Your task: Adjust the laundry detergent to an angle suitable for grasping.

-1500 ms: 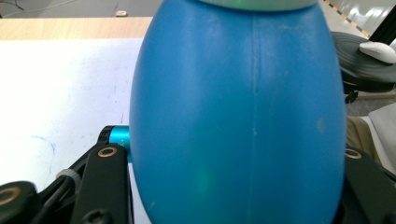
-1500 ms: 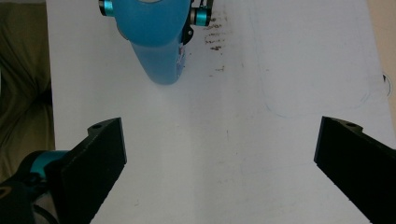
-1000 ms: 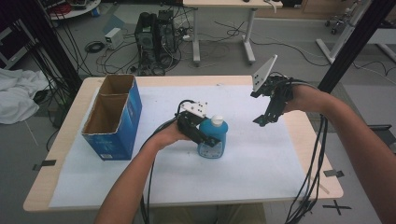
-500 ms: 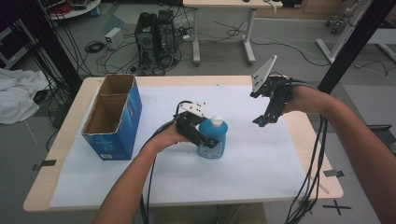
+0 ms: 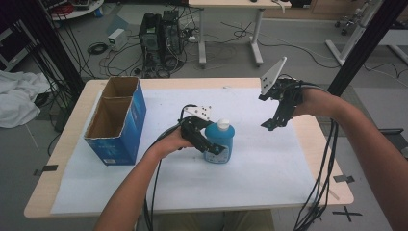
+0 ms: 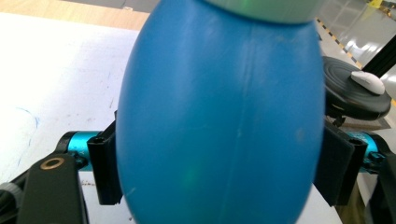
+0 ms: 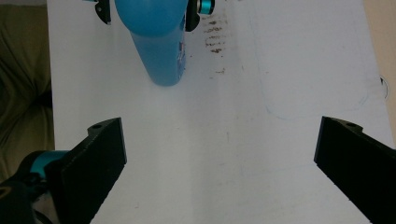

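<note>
White paper covers the wooden worktop (image 5: 308, 192), where the rounded blue plastic bottle with a white cap (image 5: 222, 142) stands upright at centre, the left gripper (image 5: 208, 144) just opening its jaws around it, apparently releasing, so next comes backing off cleanly, while the right gripper (image 5: 275, 121) hovers wide at three o'clock.

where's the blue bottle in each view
High view: blue bottle stands mid-table, left gripper around it.
Left gripper view: bottle spans the centre, between the jaws.
Right gripper view: bottle at top left.
Shared landmark: white sheet.
</note>
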`<control>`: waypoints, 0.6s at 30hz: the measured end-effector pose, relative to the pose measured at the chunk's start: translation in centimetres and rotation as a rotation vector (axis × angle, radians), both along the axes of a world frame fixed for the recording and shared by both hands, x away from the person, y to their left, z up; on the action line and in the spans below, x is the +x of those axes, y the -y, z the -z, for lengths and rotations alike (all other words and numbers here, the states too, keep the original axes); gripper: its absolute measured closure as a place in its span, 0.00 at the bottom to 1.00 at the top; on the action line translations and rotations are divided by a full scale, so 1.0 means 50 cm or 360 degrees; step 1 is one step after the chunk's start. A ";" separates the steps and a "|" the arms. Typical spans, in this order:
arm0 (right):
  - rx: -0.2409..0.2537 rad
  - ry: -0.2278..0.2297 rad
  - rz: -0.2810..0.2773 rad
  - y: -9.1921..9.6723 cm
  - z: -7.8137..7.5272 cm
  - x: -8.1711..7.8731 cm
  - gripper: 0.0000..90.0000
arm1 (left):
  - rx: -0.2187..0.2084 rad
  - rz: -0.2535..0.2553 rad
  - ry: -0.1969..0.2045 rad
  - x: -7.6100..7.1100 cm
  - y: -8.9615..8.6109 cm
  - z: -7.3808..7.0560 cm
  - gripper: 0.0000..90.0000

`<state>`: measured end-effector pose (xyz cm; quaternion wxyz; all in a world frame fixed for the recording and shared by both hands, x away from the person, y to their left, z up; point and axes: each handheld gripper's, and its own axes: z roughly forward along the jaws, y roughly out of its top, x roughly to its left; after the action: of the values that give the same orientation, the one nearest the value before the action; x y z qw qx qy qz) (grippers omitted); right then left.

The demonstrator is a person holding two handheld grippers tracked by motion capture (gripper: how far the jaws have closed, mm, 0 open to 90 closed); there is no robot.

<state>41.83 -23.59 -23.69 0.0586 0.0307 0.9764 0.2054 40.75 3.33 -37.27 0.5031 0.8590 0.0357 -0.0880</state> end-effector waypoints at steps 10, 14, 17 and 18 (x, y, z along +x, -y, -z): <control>0.0004 0.0006 -0.0001 0.001 -0.002 -0.003 0.01 | 0.0015 -0.0059 -0.0039 0.000 -0.005 -0.004 0.23; 0.0006 0.0011 0.0005 0.003 -0.003 -0.006 0.01 | 0.0049 -0.0043 0.0036 -0.005 -0.008 -0.007 0.23; 0.0007 0.0009 0.0008 0.003 -0.003 -0.007 0.01 | 0.0054 -0.0050 0.0072 -0.009 -0.005 -0.008 0.23; 0.0007 0.0010 0.0007 0.003 -0.003 -0.008 0.01 | 0.0040 -0.0074 0.0047 -0.015 -0.003 -0.007 0.23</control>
<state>41.45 -23.72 -23.55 0.0621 0.0322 0.9757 0.2076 40.02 3.46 -36.89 0.4946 0.8654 0.0494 -0.0633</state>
